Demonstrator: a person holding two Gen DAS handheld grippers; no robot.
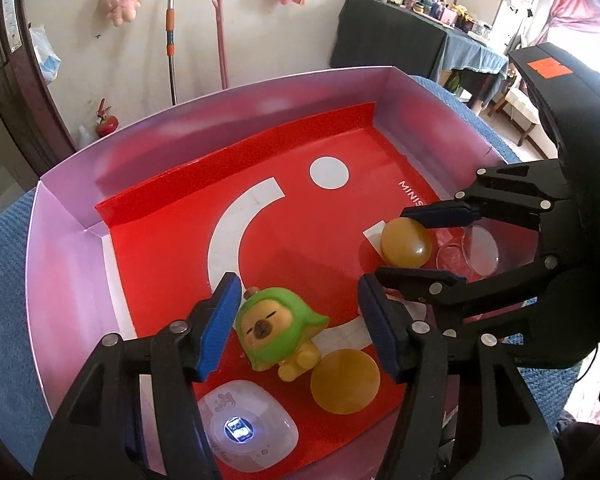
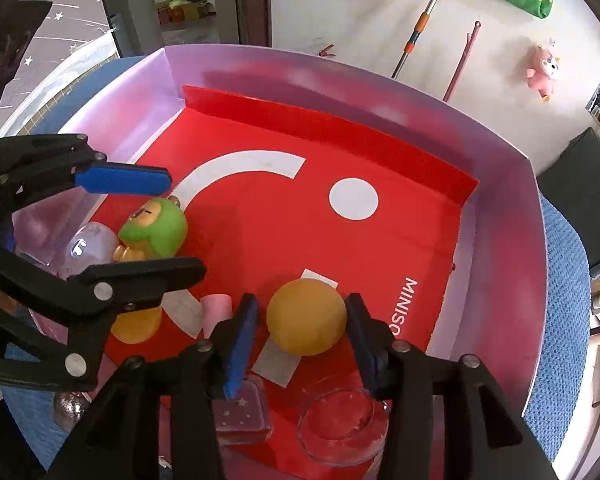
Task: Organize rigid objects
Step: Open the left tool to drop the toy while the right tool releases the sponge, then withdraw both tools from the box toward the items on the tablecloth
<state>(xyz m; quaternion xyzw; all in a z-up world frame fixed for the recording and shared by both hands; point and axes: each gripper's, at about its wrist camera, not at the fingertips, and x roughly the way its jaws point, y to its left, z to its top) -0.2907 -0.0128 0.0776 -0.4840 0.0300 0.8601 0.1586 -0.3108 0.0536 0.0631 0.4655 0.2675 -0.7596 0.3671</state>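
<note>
A pink box (image 1: 60, 248) lined with a red sheet (image 1: 284, 236) holds the objects. A green-hooded toy figure (image 1: 278, 330) lies between the open fingers of my left gripper (image 1: 300, 328); it also shows in the right wrist view (image 2: 154, 228). A yellow ball (image 1: 345, 381) lies beside the figure. A second yellow ball (image 2: 306, 317) sits between the open fingers of my right gripper (image 2: 302, 344), and also shows in the left wrist view (image 1: 406, 242). Neither gripper touches its object.
A white rounded device with a lit screen (image 1: 242, 428) lies near the left gripper. Clear glass dishes (image 2: 342, 426) and a clear starred case (image 2: 242, 412) lie by the right gripper. The box stands on blue cloth (image 1: 4, 280). Box walls (image 2: 496, 248) surround everything.
</note>
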